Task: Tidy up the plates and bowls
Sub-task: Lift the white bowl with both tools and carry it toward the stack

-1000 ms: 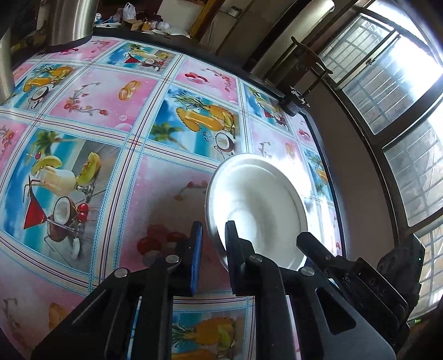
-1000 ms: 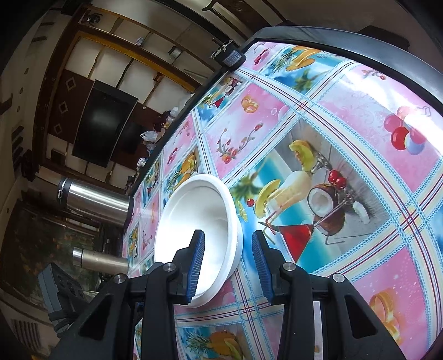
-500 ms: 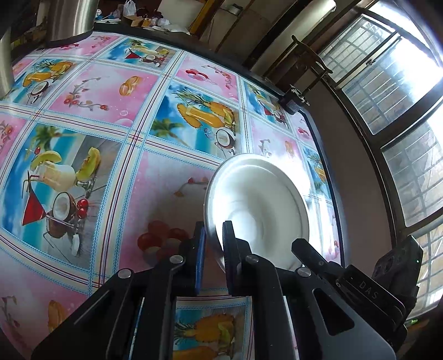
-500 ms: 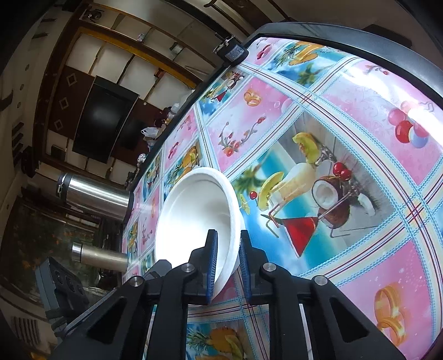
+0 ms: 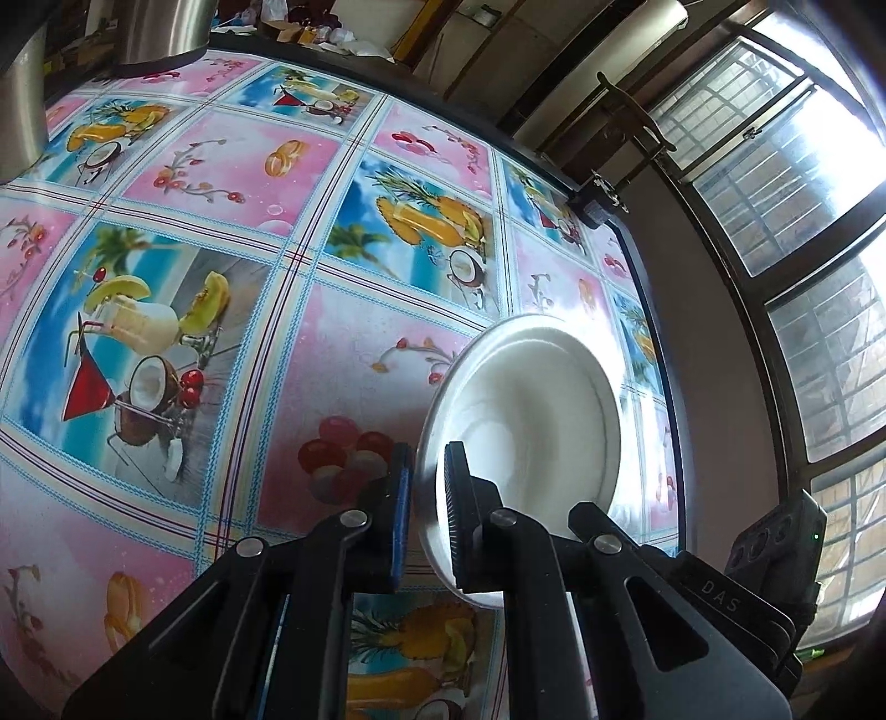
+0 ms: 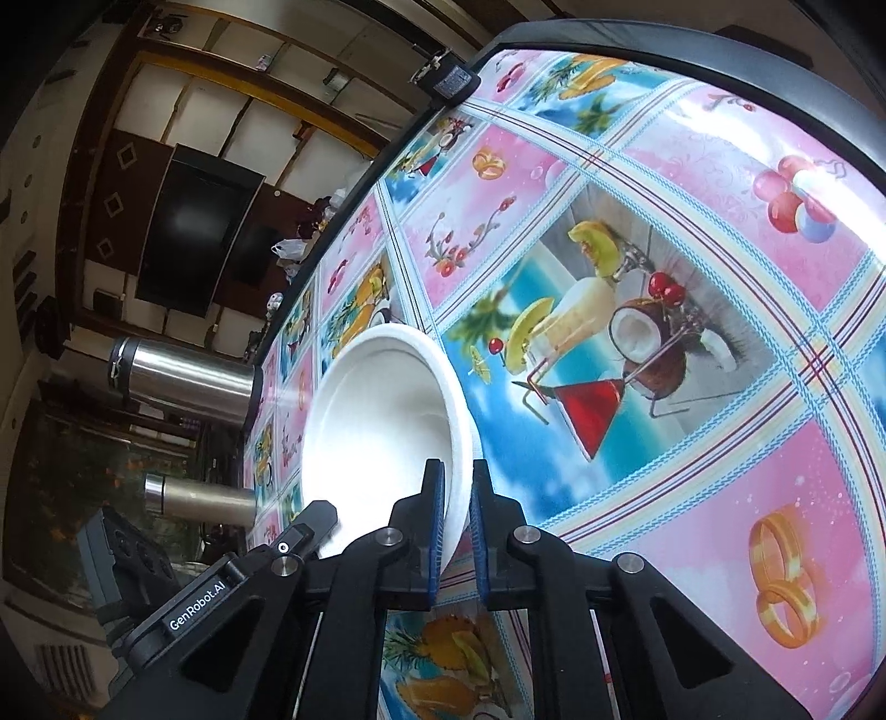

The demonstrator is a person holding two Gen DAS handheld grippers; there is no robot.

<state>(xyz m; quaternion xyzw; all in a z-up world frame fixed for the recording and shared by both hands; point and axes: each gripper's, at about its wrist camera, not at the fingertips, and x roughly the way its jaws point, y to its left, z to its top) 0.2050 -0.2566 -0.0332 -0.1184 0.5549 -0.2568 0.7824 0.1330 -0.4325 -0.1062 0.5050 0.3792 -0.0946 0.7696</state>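
Note:
In the left wrist view my left gripper (image 5: 426, 487) is shut on the near rim of a white plate (image 5: 531, 410), which is tilted up off the patterned tablecloth (image 5: 232, 183). In the right wrist view my right gripper (image 6: 457, 501) is shut on the near rim of a white bowl (image 6: 382, 421), also tilted up off the cloth. The other gripper's body shows at each view's lower edge.
Two steel flasks stand at the table's far side, one large (image 6: 183, 376) and one smaller (image 6: 199, 498); they also show in the left wrist view (image 5: 160, 27). A small black clamp device (image 6: 448, 77) sits on the table edge. A window wall (image 5: 803, 221) runs along the right.
Both grippers closed from open onto the rims of the plate and the bowl. Both dishes now tilt up from the cloth.

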